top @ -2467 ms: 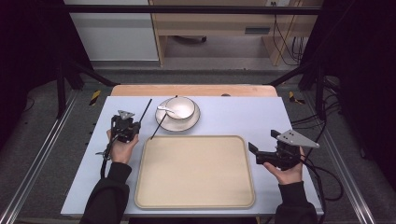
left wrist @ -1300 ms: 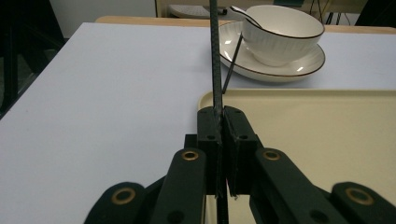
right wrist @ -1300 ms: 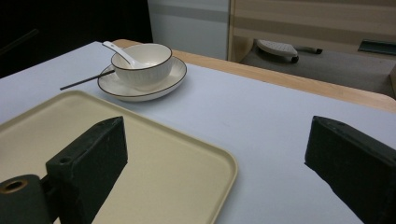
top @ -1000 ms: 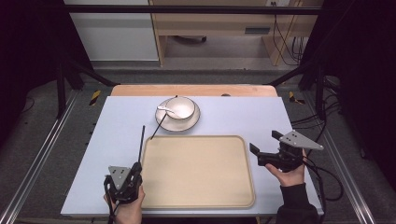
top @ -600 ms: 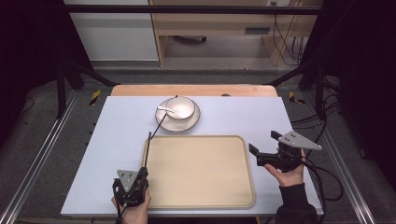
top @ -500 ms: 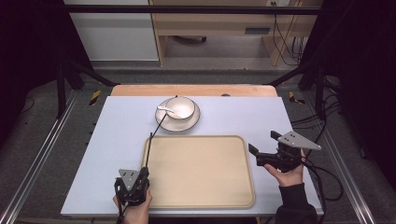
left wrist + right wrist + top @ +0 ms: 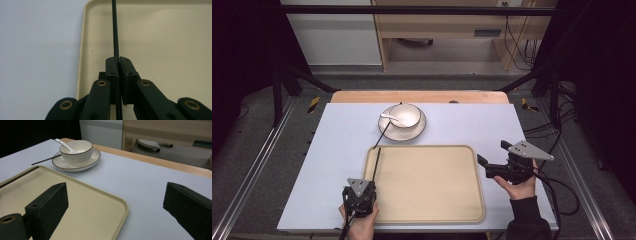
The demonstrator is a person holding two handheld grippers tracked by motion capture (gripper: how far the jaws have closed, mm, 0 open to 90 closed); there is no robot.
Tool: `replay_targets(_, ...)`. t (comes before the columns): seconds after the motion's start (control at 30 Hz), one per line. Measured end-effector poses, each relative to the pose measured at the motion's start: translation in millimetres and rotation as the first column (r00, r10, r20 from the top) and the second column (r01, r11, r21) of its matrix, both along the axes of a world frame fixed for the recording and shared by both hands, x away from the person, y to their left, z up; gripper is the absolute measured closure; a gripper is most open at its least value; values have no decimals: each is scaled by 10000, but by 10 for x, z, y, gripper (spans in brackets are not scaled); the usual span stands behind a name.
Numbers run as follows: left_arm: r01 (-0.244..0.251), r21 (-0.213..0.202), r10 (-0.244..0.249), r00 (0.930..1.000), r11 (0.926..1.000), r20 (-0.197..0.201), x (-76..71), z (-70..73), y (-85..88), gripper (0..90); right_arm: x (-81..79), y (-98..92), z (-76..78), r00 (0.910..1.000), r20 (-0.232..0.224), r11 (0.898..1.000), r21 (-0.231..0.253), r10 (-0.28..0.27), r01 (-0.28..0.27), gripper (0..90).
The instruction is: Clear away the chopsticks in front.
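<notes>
While unlabelled, left claw (image 7: 117,62) clamps chopstick (image 7: 114,30).

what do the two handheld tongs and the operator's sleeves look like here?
Both tongs, left and right, are black linkage frames with brass-coloured pivot rivets and blocky black jaws. Each carries a grey three-cornered plate on top. A black cable trails from the right one. Sleeves are dark, seen at the right wrist.

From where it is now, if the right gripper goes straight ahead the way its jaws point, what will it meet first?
The right gripper, open, points left over the tray's near corner. Straight on, it would probably meet the bowl on its saucer first, though height and depth are unclear.
</notes>
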State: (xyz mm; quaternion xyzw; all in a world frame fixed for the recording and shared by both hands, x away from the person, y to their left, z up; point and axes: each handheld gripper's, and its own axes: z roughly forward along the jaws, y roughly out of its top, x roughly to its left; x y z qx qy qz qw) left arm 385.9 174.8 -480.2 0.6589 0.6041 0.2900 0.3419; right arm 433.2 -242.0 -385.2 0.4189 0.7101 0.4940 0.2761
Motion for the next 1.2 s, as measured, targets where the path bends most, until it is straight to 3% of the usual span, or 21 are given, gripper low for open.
replay_targets(0.2,-53,48,55,9995,10000,-312,96,13,-7,852,1,0,0,10000,1,10000,0,5,-5,60)
replay_targets(0.63,43,73,-39,9982,10000,-596,97,2,-11,812,-3,-7,6,10000,5,10000,28,-6,6,60)
replay_targets(0.77,219,-214,-224,9995,9995,-218,69,61,37,742,-7,-18,11,10000,52,10000,37,-2,2,60)
replay_targets(0.9,857,-572,-840,9960,9947,312,66,195,123,653,-13,-26,19,10000,58,10000,63,-30,30,59)
replay_targets(1.07,1605,-888,-1508,9827,9830,1072,123,397,248,544,-24,-38,30,9999,110,9999,127,-78,77,59)
replay_targets(1.2,2142,-745,-2002,9665,9739,1606,192,555,308,450,-33,-41,36,9999,130,9998,159,-88,85,59)
